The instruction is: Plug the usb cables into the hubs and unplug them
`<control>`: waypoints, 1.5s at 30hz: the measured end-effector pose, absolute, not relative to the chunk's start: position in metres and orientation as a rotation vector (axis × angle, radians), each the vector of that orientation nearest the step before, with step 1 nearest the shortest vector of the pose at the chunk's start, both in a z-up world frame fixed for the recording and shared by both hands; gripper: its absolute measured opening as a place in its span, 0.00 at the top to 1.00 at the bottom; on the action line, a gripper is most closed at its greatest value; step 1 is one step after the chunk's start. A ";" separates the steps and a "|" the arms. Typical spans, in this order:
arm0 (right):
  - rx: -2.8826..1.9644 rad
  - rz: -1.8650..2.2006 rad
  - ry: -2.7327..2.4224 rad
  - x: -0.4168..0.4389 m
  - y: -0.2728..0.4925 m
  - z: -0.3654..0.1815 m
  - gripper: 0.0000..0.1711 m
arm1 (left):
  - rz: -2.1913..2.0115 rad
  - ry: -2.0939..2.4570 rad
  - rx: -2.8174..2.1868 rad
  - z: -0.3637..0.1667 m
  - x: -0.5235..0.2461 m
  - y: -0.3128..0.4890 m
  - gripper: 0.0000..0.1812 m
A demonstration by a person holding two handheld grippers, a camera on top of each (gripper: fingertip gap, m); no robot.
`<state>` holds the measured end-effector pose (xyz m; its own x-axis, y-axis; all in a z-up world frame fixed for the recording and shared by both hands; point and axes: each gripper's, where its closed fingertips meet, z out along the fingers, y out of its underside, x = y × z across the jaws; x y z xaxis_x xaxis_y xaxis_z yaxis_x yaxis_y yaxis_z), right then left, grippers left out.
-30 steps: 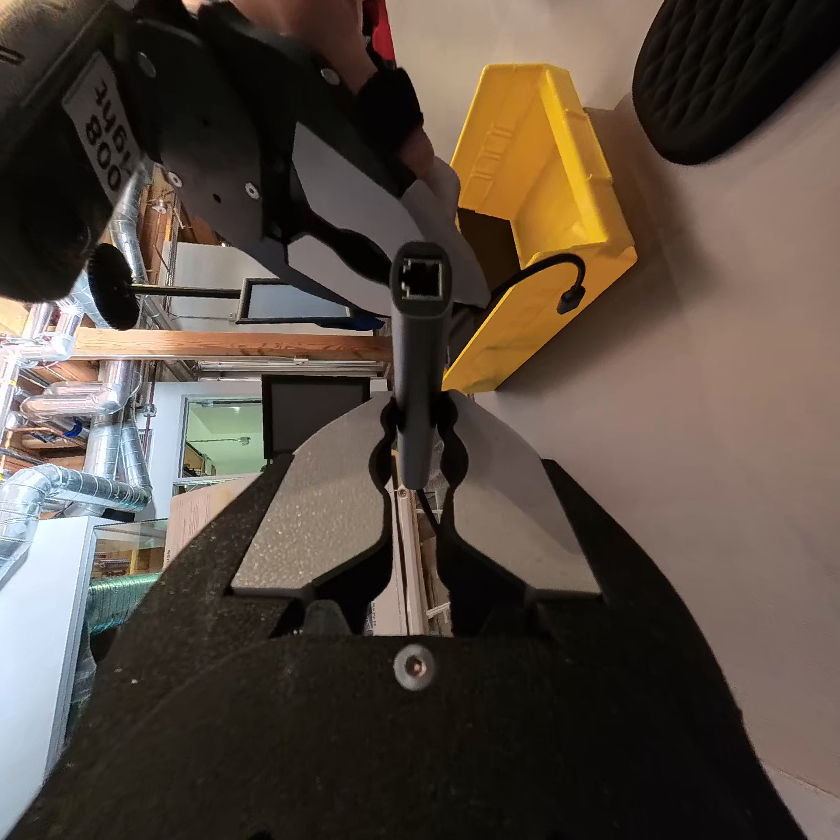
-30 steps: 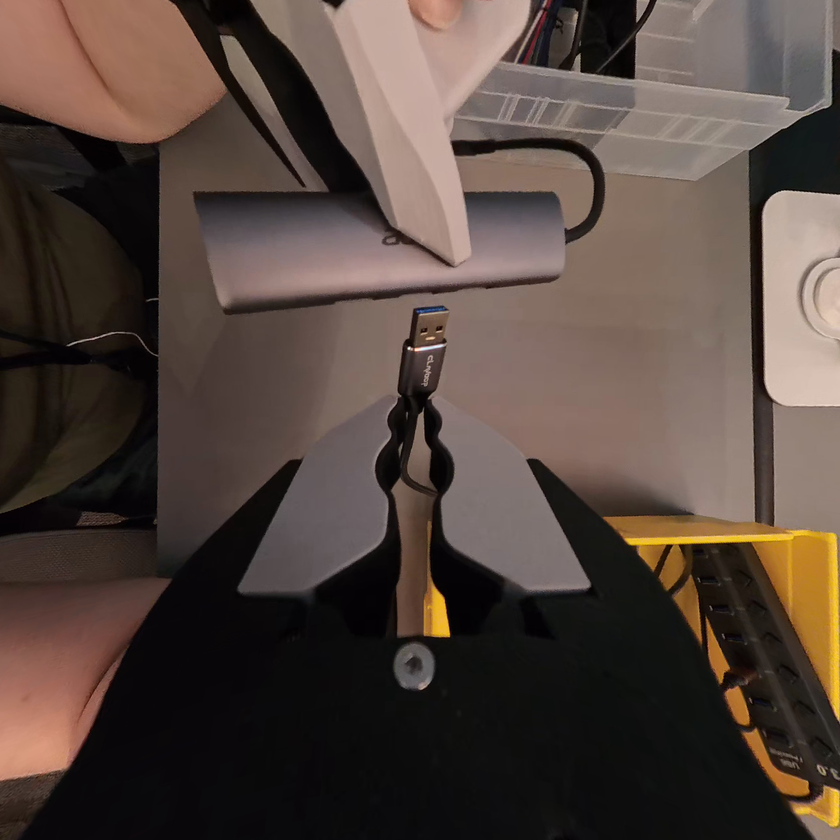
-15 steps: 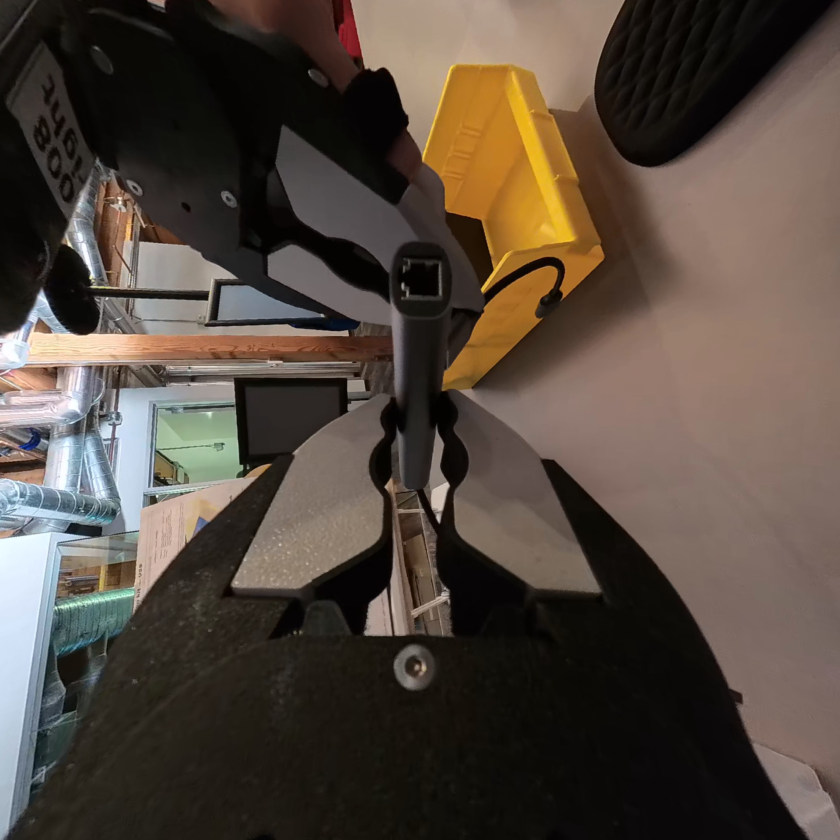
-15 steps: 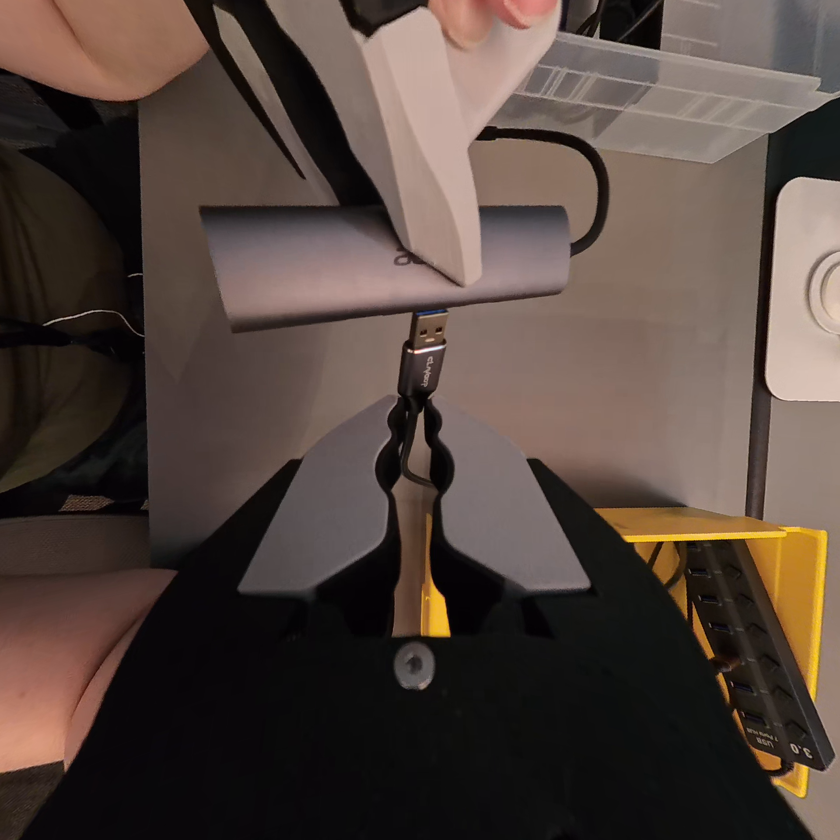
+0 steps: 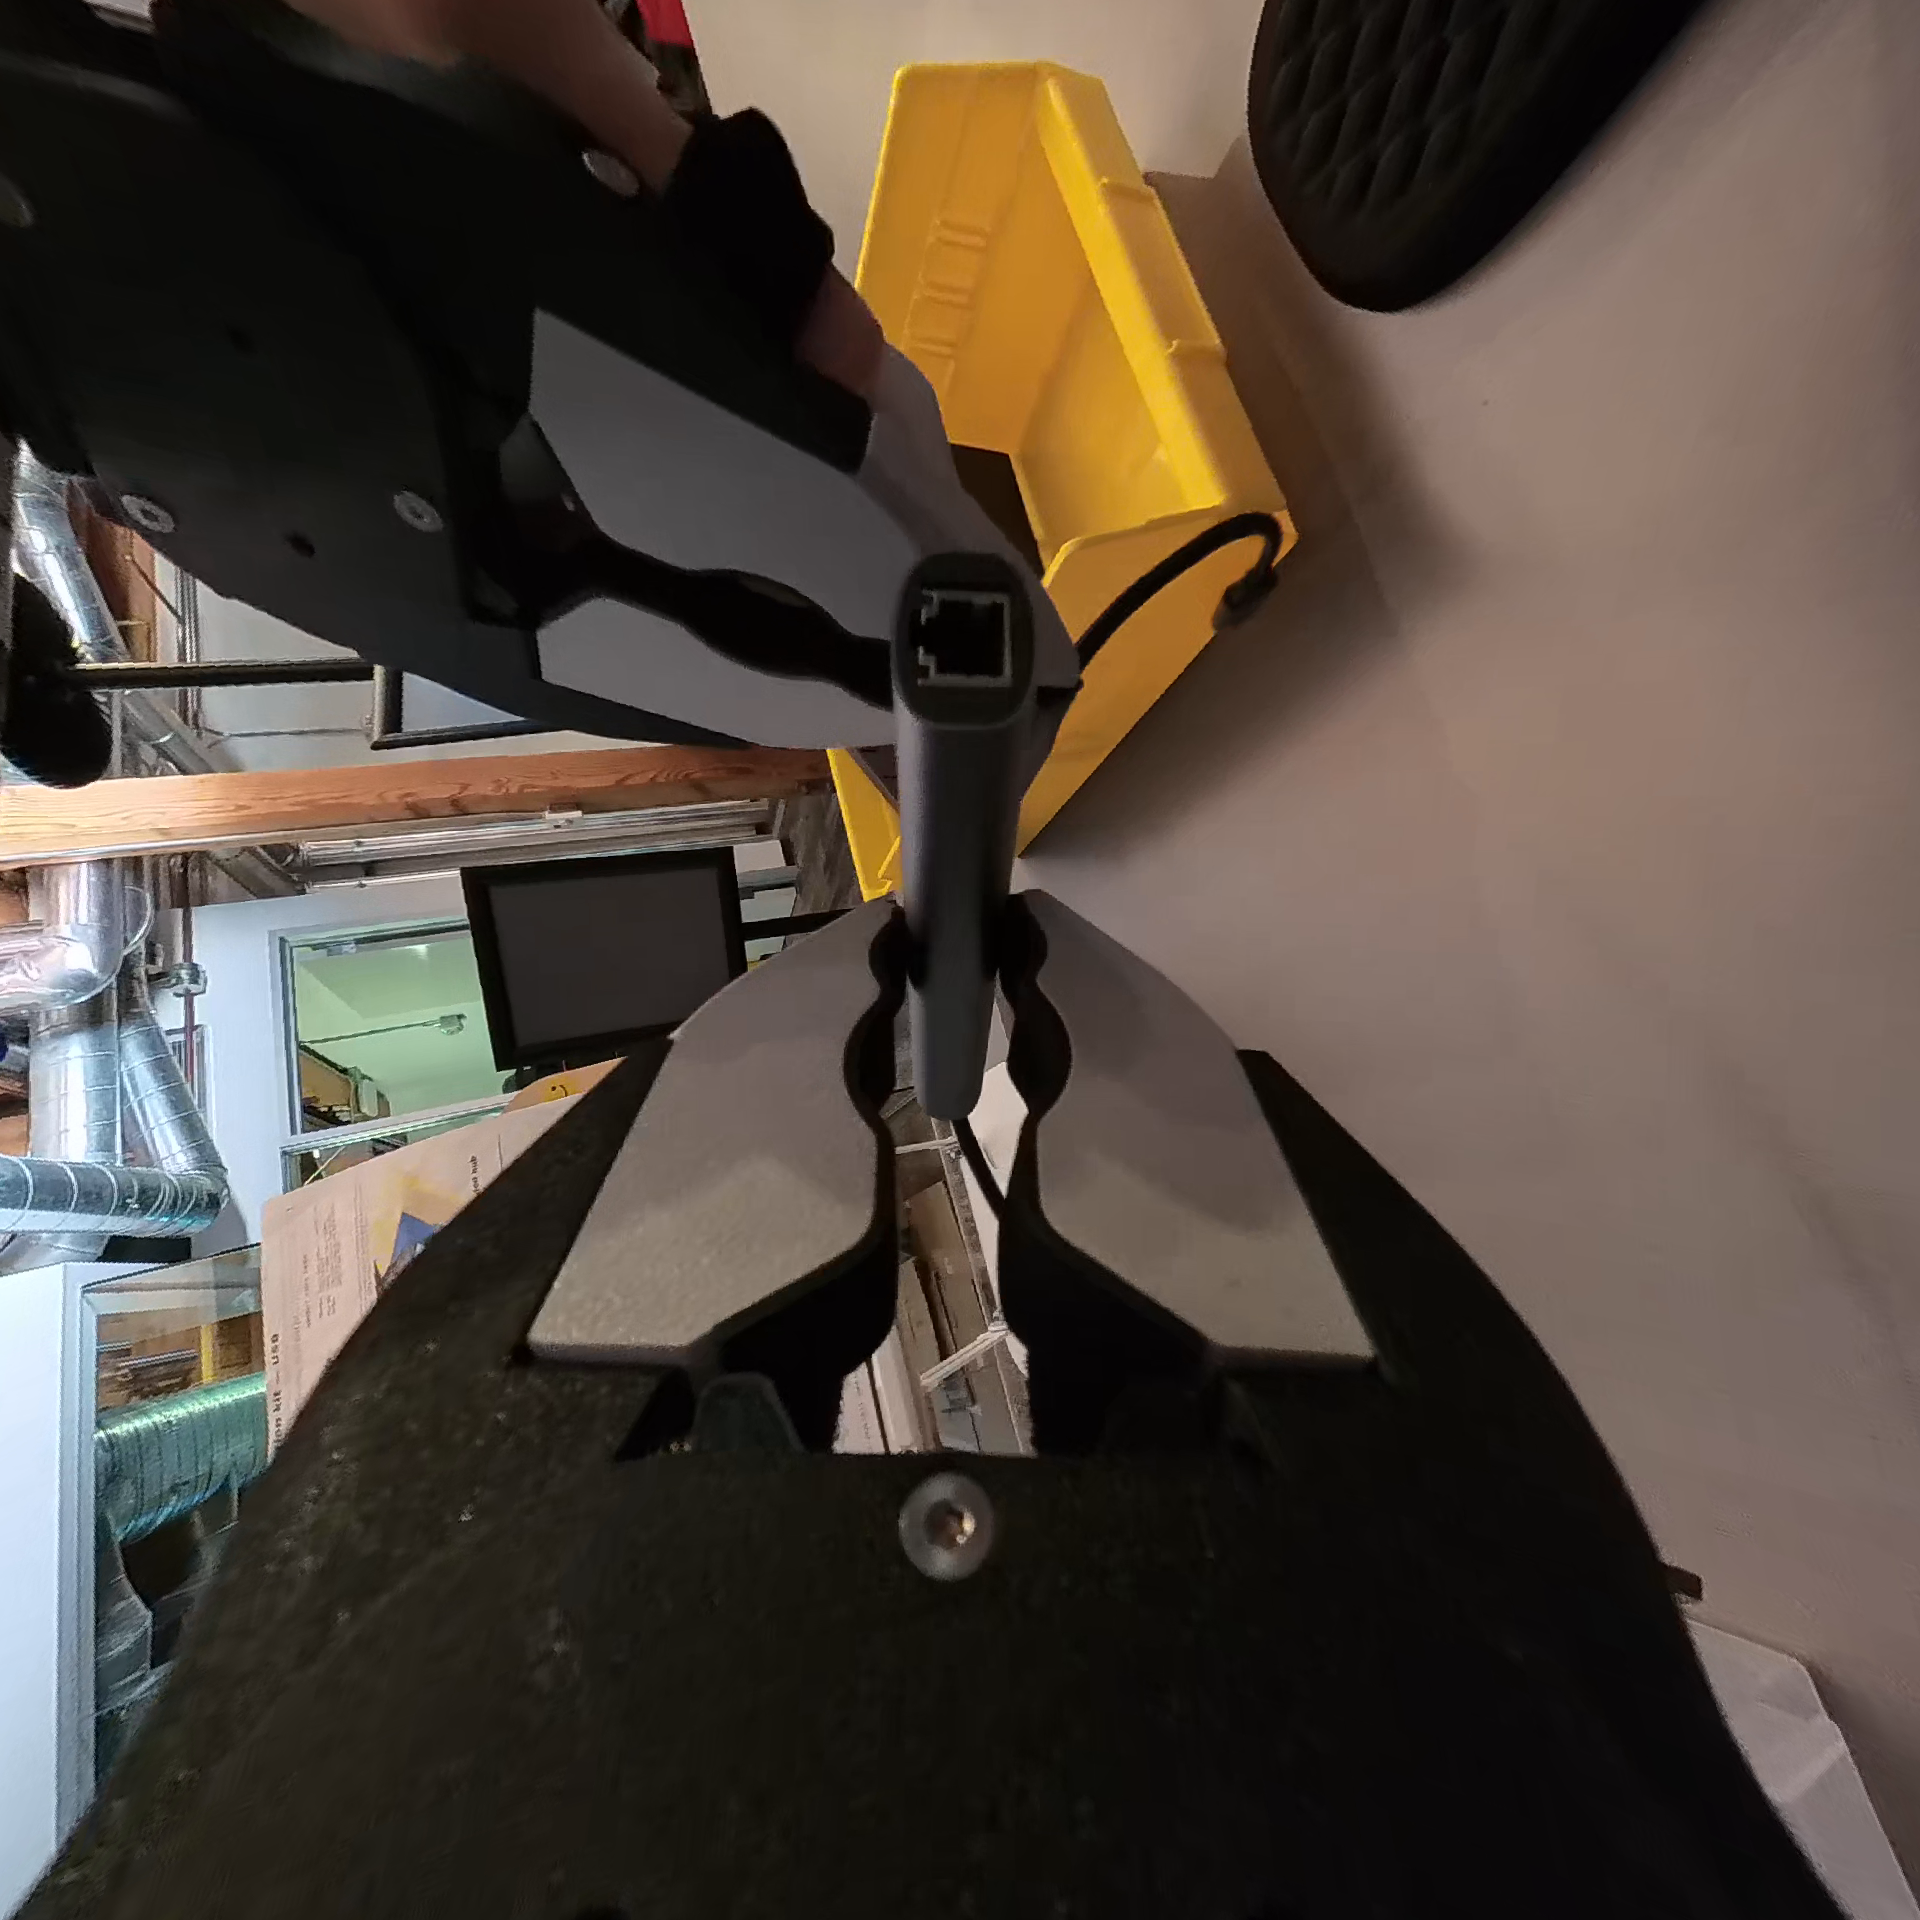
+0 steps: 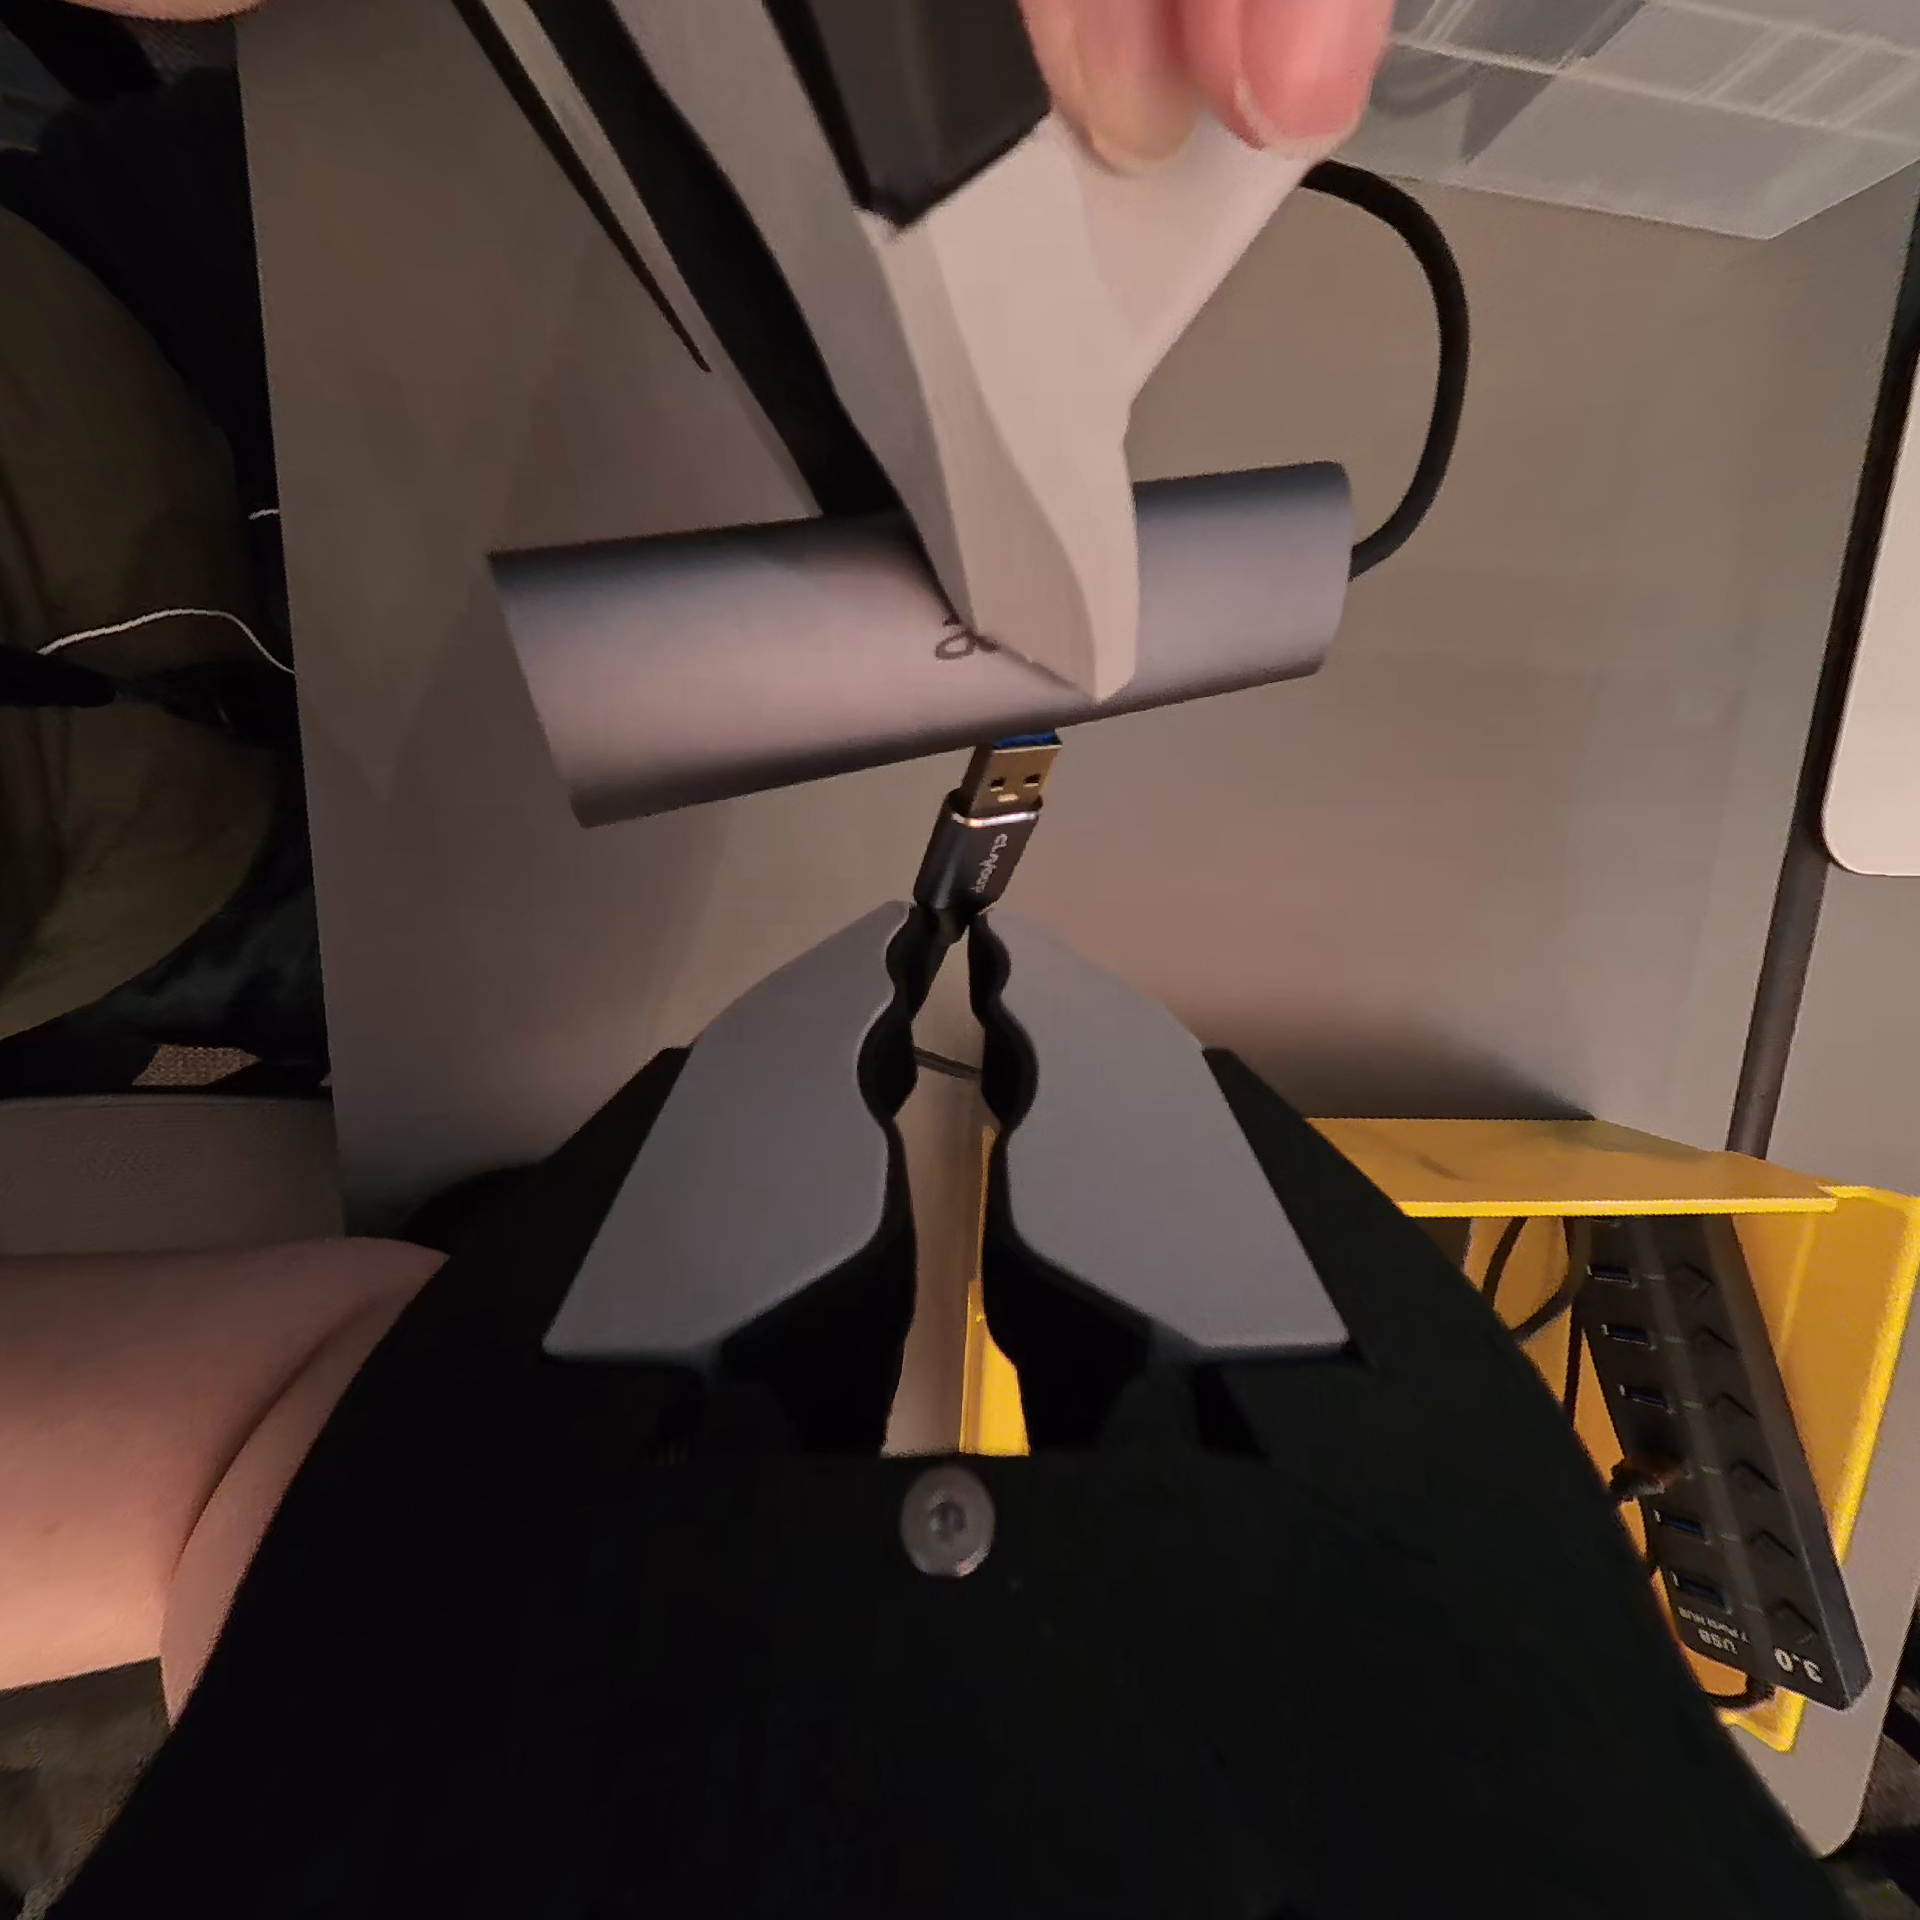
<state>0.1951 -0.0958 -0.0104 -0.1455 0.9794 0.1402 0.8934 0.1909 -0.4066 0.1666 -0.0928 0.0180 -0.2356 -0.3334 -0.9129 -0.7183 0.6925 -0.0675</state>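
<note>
One grey tabletop (image 6: pixel 1455 935) carries the scene, with one yellow bin (image 5: pixel 1091 343) at its edge and one clear plastic box (image 6: pixel 1662 94) at the far side. In the bin lies one long black hub (image 6: pixel 1745 1507) with a row of ports and buttons. Two tools are at work. The left tool (image 5: pixel 956 935) is clamped on the one grey hub (image 6: pixel 748 665), which it holds lifted above the tabletop, long side across in the right wrist view and end-on in the left, where a single square port faces the camera; its black lead (image 6: pixel 1444 343) curls away behind. The right tool (image 6: pixel 940 925) is pinched tight on the one usb cable (image 6: pixel 982 847) just behind its plug, which tilts slightly right, its metal tip touching the hub's lower edge at a blue port.
</note>
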 end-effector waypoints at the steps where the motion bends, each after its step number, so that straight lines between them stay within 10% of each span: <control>1: -1.757 0.322 -2.110 0.195 -0.097 -0.011 0.96 | 0.448 1.837 -0.828 0.018 0.167 -0.093 0.90; 45: -1.700 0.289 -2.193 0.204 -0.107 -0.013 0.96 | 0.378 1.916 -0.867 0.004 0.171 -0.103 0.90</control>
<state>0.2040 -0.1066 -0.0133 -0.2188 0.9643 0.1489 0.8928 0.2594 -0.3682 0.1706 -0.1027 0.0041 -0.2829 -0.4098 -0.8672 -0.7084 0.6988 -0.0991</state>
